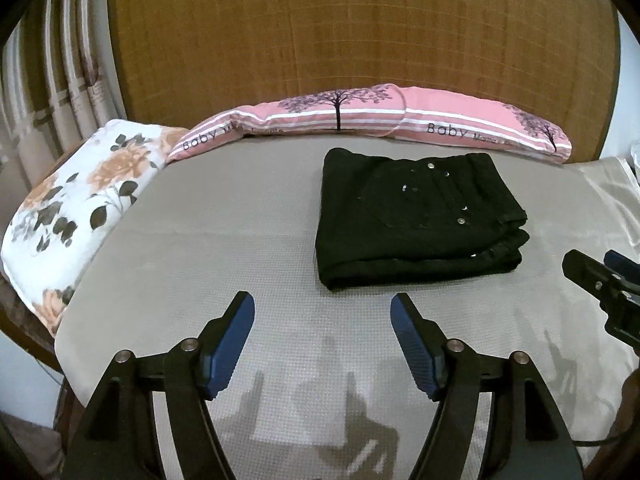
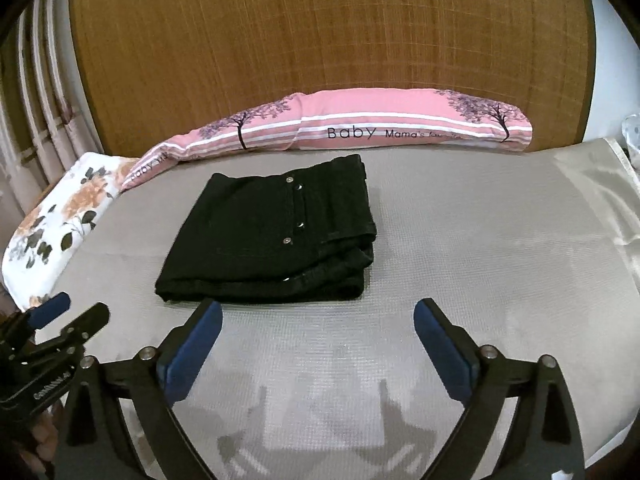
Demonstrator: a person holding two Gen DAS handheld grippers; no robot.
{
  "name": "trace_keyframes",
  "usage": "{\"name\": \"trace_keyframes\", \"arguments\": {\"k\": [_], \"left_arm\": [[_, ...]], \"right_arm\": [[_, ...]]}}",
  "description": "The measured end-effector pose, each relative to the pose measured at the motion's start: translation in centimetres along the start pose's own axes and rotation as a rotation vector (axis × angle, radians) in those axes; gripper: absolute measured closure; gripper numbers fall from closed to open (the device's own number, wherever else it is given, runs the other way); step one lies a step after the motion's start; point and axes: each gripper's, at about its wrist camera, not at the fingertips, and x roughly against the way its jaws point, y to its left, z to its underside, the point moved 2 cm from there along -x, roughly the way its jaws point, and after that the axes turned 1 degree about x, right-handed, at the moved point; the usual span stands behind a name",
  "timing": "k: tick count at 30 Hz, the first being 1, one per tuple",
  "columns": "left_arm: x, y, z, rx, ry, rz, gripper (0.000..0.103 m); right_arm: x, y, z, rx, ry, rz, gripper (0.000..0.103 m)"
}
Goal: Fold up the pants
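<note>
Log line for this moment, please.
pants: folded, lying on grey sheet | left gripper: open, empty | right gripper: open, empty | both short of pants, no contact

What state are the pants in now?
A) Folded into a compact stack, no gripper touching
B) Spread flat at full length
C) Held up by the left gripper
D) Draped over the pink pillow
A: the pants lie in a layered black stack on the grey sheet, while the left gripper and right gripper are both open, short of them.
</note>
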Motion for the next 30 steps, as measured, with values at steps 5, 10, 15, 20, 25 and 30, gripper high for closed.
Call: {"name": "trace_keyframes", "arguments": {"k": [5,10,15,20,25,30], "left_arm": [[0.0,0.2,0.5,0.000,0.011,-0.004,0.032],[0.0,-0.1,0.6,0.006,0.021,0.002,0.032],[-0.2,-0.3,1.0,-0.002,0.031,-0.001,0.032],[-0.4,-0.4,1.3,-0.012,0.038,-0.011,0.032],[-0.7,-0.4,1.5,-0.012,0.054,-0.002,0.032],[-1.2,-0.2,1.6,-0.012,0.067,-0.008,0.032]], "right_arm": [[0.4,0.3,0.5,0.000,-0.002,0.010,0.008],[0.2,0.7,0.7,0.013,0.005,0.024,0.008],[0.1,1.0,1.0,0.028,0.013,0.029,0.007],[-0.3,1.3,1.2,0.034,0.030,0.029,0.007],[-0.6,1.7,1.5,0.058,0.045,0.033,0.007],[-0.9,2.0,1.8,0.065,0.058,0.026,0.007]]}}
